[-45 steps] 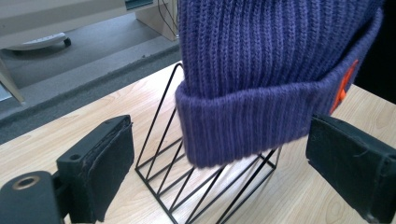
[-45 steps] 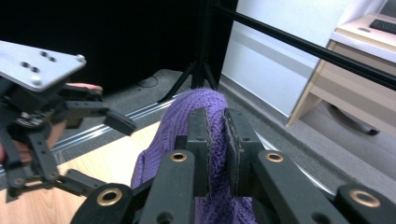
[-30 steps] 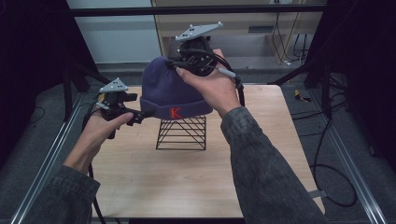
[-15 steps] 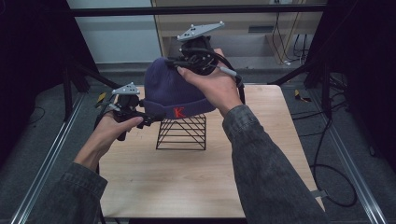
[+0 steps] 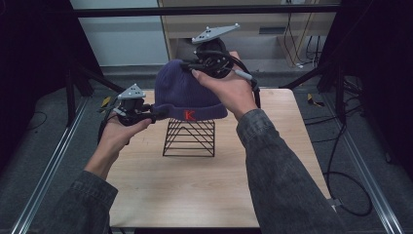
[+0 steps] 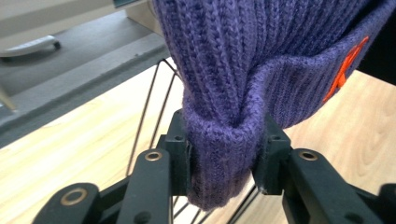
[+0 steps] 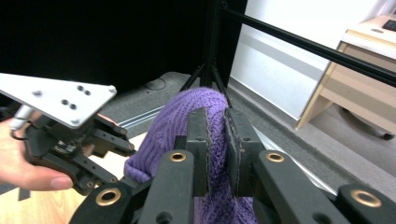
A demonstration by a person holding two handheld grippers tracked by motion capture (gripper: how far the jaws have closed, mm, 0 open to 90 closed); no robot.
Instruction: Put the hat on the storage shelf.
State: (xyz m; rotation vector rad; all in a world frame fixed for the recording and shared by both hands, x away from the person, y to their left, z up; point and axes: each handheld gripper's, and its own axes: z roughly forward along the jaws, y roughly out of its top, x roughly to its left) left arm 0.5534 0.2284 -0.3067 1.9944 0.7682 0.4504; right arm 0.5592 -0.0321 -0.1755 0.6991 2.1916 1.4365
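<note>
Wooden table (image 5: 204,180) carries a wire stand (image 5: 189,138); the beanie (image 5: 187,95) sits atop it. Left gripper (image 6: 223,154) pinches its cuff at nine o'clock, right gripper (image 7: 215,140) its crown at twelve. Uneven pulling could stretch the knit or tip the stand.

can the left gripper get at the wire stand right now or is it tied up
Probably not as things stand. The left gripper is shut on the folded cuff of the purple beanie, which covers the top of the black wire stand. It would have to let go first.
</note>
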